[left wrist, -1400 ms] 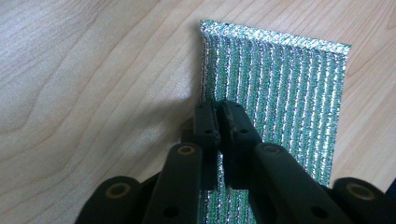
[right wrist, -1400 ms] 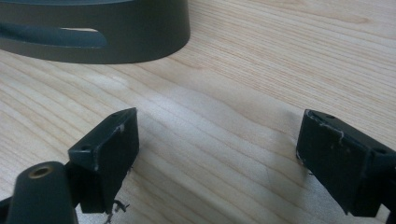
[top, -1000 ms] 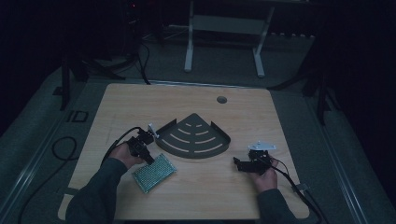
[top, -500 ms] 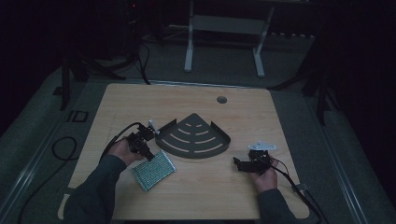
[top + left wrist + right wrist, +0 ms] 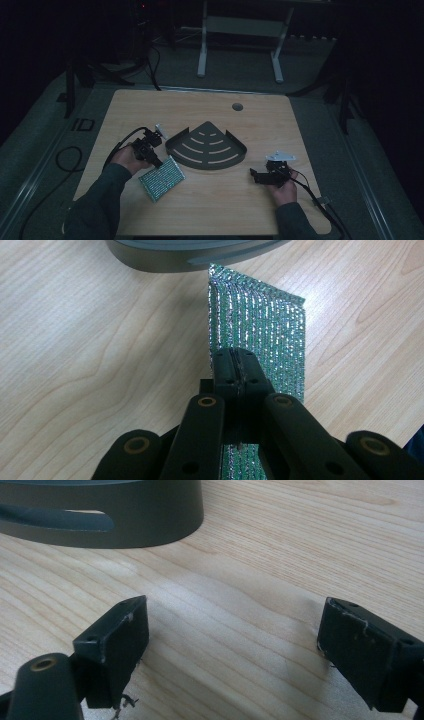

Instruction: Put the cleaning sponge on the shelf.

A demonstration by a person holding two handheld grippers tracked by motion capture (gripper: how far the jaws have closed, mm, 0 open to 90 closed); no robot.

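On table (image 5: 210, 200): left hand-held gripper (image 5: 235, 362) clamps glittery green pouch (image 5: 265, 330); right hand-held gripper (image 5: 230, 640) gaping, empty.

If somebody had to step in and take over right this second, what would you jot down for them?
Left tongs: shut on the edge of the sparkly green cloth, which tilts up at the held side, just in front of the dark fan-shaped tray.
Right tongs: open, nothing between them, low over the wooden table to the right of the tray.
Done: the cloth is gripped and partly raised.
Left: the cloth is not in the tray yet; probably it goes there next, but that is a guess. The right tongs have nothing to do so far.
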